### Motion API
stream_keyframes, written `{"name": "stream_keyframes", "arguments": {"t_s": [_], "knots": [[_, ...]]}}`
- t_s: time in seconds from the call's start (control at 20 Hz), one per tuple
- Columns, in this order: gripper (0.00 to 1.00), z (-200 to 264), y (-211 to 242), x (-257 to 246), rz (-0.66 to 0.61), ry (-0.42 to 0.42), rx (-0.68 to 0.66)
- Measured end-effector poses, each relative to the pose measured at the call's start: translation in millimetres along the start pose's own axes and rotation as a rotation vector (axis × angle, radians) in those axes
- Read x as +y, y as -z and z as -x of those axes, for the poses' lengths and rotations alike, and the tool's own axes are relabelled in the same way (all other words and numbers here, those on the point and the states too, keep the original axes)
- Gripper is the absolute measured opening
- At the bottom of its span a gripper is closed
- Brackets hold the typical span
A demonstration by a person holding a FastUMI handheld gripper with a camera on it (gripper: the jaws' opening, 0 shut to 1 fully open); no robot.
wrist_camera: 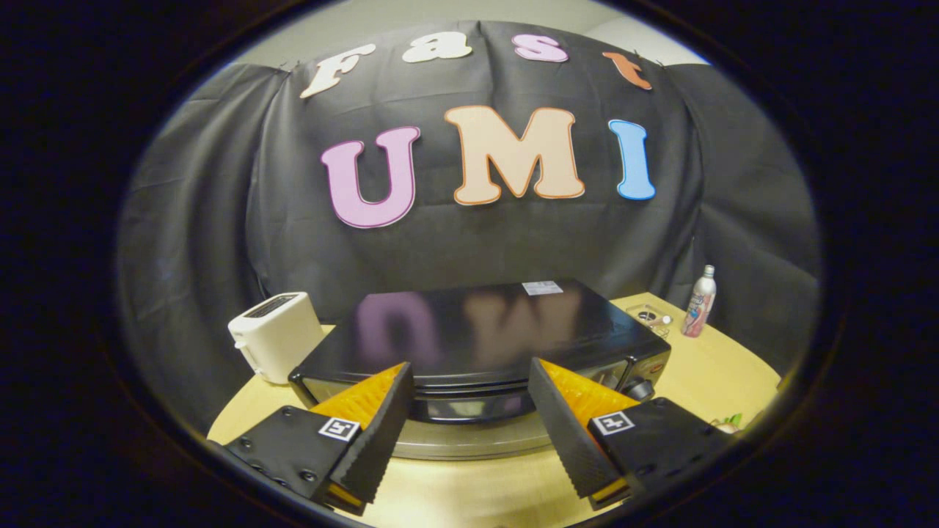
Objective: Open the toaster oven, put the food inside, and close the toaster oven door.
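Observation:
A black toaster oven [477, 330] with a glossy top stands on a round pale wooden table [704, 374], just ahead of my fingers. Its front faces me, with a silver handle bar [469, 440] low between the fingers and a dark knob [640, 389] on the right of the front panel. My gripper [469, 365] is open, its fingers wide apart at either side of the oven's front upper edge, with nothing held. I cannot tell whether the door is fully shut. A small item with green on it [728, 422], perhaps the food, lies to the right of the right finger.
A white pop-up toaster [275, 334] sits to the left of the oven, close to its side. Behind the oven on the right stand a slim bottle [700, 301] and a small clear container [649, 317]. Bare tabletop lies right of the oven.

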State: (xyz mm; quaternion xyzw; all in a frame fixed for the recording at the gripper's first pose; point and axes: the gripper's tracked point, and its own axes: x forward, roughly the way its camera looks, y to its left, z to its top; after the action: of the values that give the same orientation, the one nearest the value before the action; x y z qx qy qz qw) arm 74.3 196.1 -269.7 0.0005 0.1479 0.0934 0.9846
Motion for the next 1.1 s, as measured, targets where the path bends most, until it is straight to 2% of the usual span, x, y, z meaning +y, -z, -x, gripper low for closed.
{"name": "stream_keyframes", "arguments": {"t_s": [0.5, 1.1], "knots": [[0.98, 39.6, 18.8, -7.7, -0.026, -0.007, -0.032], [0.96, 95.9, 80.5, -23.3, -0.092, 0.039, 0.088]]}}
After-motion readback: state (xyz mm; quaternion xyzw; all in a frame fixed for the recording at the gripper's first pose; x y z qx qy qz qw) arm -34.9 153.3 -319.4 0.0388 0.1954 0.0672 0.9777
